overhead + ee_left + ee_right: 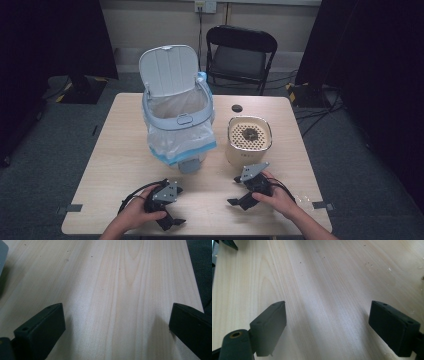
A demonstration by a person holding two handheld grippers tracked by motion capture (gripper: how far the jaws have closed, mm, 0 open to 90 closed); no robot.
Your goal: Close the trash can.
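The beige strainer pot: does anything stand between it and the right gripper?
Nothing visible does. The right gripper rests just in front of the beige strainer pot, with bare table between them; its jaws are open and empty.

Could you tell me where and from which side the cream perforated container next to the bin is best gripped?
Probably by the rim of the cream container, coming straight down with the right gripper, open and nearest. The body looks too wide for the jaws, while the top wall stands upright and clear of the bin.
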